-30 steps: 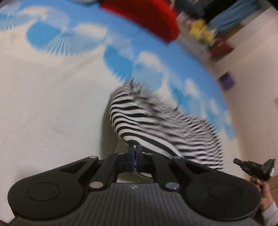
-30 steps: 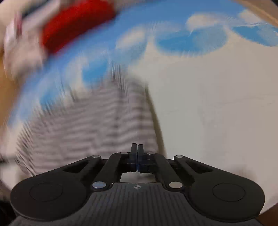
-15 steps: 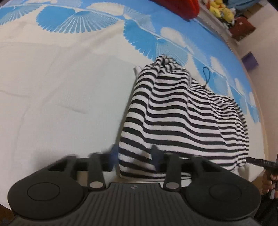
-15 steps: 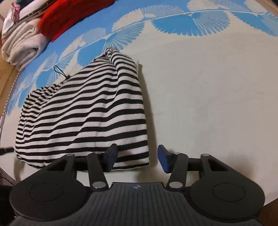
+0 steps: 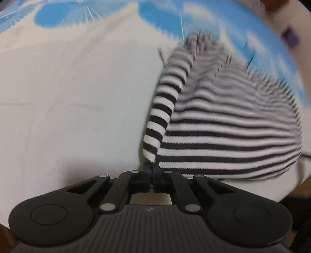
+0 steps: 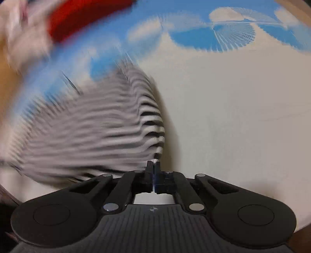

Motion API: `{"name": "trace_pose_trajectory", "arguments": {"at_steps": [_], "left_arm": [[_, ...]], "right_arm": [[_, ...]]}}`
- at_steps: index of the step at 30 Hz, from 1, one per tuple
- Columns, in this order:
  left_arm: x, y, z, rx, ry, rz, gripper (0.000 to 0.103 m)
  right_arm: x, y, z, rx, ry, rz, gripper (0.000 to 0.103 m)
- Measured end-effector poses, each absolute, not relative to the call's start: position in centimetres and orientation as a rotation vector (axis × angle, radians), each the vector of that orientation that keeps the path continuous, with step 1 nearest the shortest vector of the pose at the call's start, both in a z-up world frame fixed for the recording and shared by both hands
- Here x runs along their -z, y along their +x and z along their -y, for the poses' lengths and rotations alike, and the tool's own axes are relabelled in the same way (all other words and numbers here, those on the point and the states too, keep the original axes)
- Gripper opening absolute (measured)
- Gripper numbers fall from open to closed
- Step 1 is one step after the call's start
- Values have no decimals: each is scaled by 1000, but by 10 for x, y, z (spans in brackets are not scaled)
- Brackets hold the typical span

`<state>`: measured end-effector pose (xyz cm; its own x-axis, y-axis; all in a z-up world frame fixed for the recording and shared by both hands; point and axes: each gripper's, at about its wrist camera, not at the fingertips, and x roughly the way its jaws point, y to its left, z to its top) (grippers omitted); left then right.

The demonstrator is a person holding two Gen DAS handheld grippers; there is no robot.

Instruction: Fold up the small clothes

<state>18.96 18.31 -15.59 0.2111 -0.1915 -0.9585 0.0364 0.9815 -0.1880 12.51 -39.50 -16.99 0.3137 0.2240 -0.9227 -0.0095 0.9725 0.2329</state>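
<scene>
A black-and-white striped garment lies on the white and blue bedspread, blurred by motion. My left gripper is shut on the garment's near left corner, and the cloth rises from the pinch in a narrow fold. In the right wrist view the same striped garment spreads to the left. My right gripper is shut on its near right corner, where a thin strip of cloth runs into the closed fingertips.
A red cloth and a pale folded pile sit at the far left of the bed. The bed's near edge runs just under both grippers. A dark purple box stands on the floor beyond the bed.
Half a second ago both grippers stood open over the garment's near corners; now both have shut on those corners. The views have tipped and blurred with motion.
</scene>
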Motion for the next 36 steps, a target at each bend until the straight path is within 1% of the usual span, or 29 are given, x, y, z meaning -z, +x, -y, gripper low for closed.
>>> {"name": "trace_pose_trajectory", "arguments": {"at_steps": [1,3,4,5,7,8,9,10,12,13,15,16,18,19,20,22,24,27,30,31,32,33,34,36], "left_arm": [[157,189,-177,168,-102,-1361,4],[150,190,-176,159,-105,-1341,14],[143,191,-177,141,-109,-1310,23],[132,191,-178,109,-100,-1248,29],[115,189,-181,108,-132,-1148,30],[109,190,-181,147,-187,-1112,30],[105,192,-179,201,-237,-1093,30],[104,193,-174,259,-261,-1086,30],[105,194,-160,369,-243,-1105,30],[108,196,-147,416,-216,-1124,32],[119,200,-126,461,-136,-1174,36],[129,202,-117,445,-83,-1208,39],[144,205,-108,377,-3,-1272,39],[148,210,-108,352,-2,-1281,39],[145,215,-111,327,-28,-1272,39],[133,224,-121,257,-105,-1200,39],[120,229,-132,211,-165,-1120,39],[122,240,-146,152,-239,-1118,39],[142,250,-147,56,-203,-1200,38],[147,255,-148,18,-171,-1236,35],[154,259,-150,-33,-135,-1273,31],[157,261,-157,-67,-117,-1292,28],[156,261,-160,-84,-114,-1287,26],[145,262,-165,-93,-122,-1224,27]], "right_arm": [[176,127,390,-160,176,-1277,0],[173,130,384,-168,148,-1254,0],[167,131,384,-159,160,-1221,0],[161,132,386,-149,191,-1186,0],[148,133,390,-123,244,-1110,2],[143,135,390,-121,266,-1083,5],[141,137,389,-133,291,-1060,7],[138,139,390,-159,315,-1043,8],[137,148,380,-221,341,-1028,10],[138,153,373,-253,348,-1033,12],[148,166,360,-283,321,-1092,34],[160,173,351,-265,265,-1163,36],[180,180,339,-183,155,-1287,36],[180,184,337,-165,148,-1296,36],[175,188,334,-143,142,-1272,36],[158,195,327,-98,103,-1166,36],[143,203,323,-110,153,-1066,36],[134,216,317,-135,225,-987,37],[147,237,310,-111,235,-1050,38],[158,242,308,-83,218,-1106,39],[167,244,307,-58,201,-1156,44],[174,248,305,-35,194,-1191,52],[177,248,304,-19,196,-1201,53],[174,249,301,-20,192,-1184,53]]}}
